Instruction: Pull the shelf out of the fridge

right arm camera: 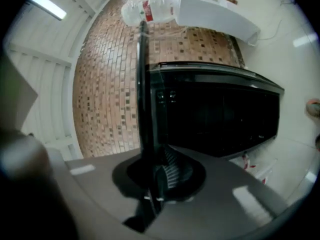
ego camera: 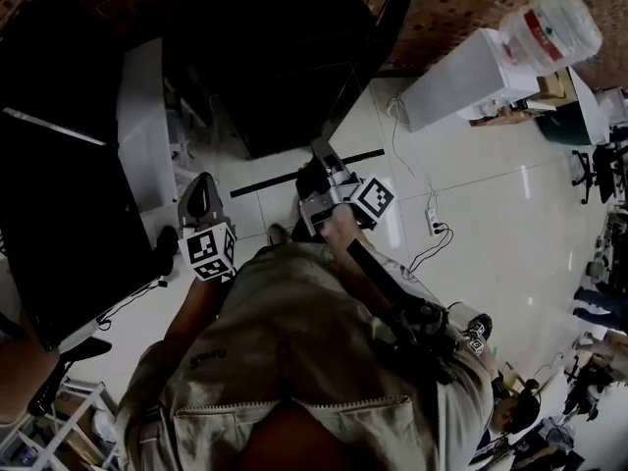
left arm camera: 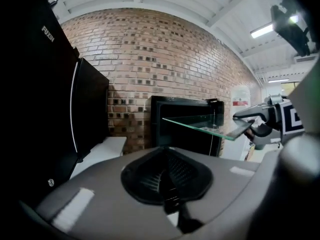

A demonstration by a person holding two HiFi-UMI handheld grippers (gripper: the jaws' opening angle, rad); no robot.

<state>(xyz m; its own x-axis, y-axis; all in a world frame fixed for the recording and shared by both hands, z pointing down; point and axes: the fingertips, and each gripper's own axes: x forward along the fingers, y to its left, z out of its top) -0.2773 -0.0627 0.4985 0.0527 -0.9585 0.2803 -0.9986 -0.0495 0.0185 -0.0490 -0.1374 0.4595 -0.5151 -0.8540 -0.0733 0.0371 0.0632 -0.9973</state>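
A person in a beige vest (ego camera: pixel 294 361), seen from above, stands on a pale tiled floor (ego camera: pixel 491 204) and holds a gripper in each hand. In front of them is a small black fridge (ego camera: pixel 275 67) set against a brick wall (left arm camera: pixel 150 49).

The right gripper (ego camera: pixel 322 170) has its jaws clamped on the near edge of a clear glass shelf (left arm camera: pixel 200 126). In the left gripper view the shelf lies level in the air, reaching from the right gripper (left arm camera: pixel 247 124) toward the dark front of the fridge (left arm camera: pixel 172 136). No view shows whether its far edge is clear of the opening. In the right gripper view the shelf (right arm camera: pixel 142 94) appears edge-on as a dark line running away from the jaws (right arm camera: pixel 157 176), with the fridge (right arm camera: pixel 215 114) behind it.

The left gripper (ego camera: pixel 203 192) is beside the right one. Its jaws (left arm camera: pixel 170 184) are together with nothing between them.

A white water dispenser (ego camera: pixel 471 72) topped by a large bottle (ego camera: pixel 549 27) stands to the right of the fridge.
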